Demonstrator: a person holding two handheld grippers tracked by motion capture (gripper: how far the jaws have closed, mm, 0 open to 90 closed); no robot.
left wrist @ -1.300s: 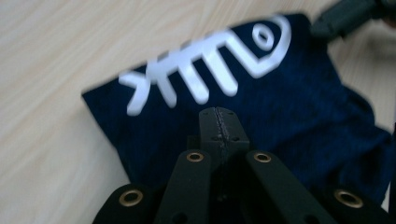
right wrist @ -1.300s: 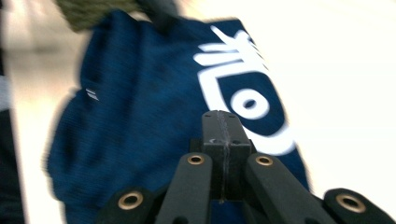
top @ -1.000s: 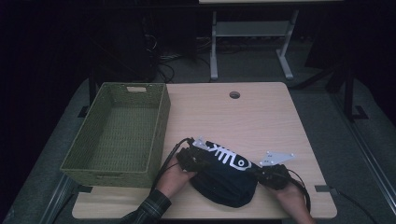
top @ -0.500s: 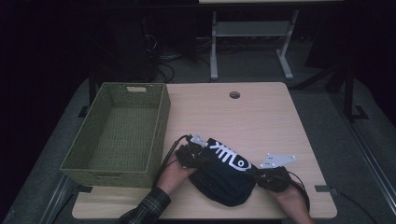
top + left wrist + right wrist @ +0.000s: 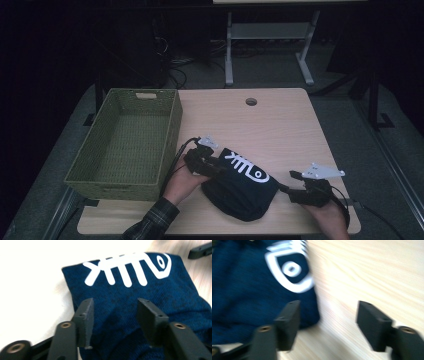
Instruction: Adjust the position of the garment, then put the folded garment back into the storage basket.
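At lower centre we see the folded navy cloth [image 5: 242, 187] lying between our grippers; the left gripper [image 5: 210, 167], jaws just parted, touches its left edge. The right gripper [image 5: 295, 187], jaws just opened and empty, sits just beside its right edge.

Light wooden table [image 5: 280, 125] on grey carpet floor [image 5: 350, 107]; behind the table, a white-legged stand [image 5: 270, 35] and cables [image 5: 175, 62] in dim light.

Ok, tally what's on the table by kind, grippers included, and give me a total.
Woven green basket: 1
Folded dark blue garment with a white fish-skeleton print: 1
Hand-held grippers: 2, the left gripper at the garment's left edge, the right gripper just off its right edge, both with jaws apart
Total: 4
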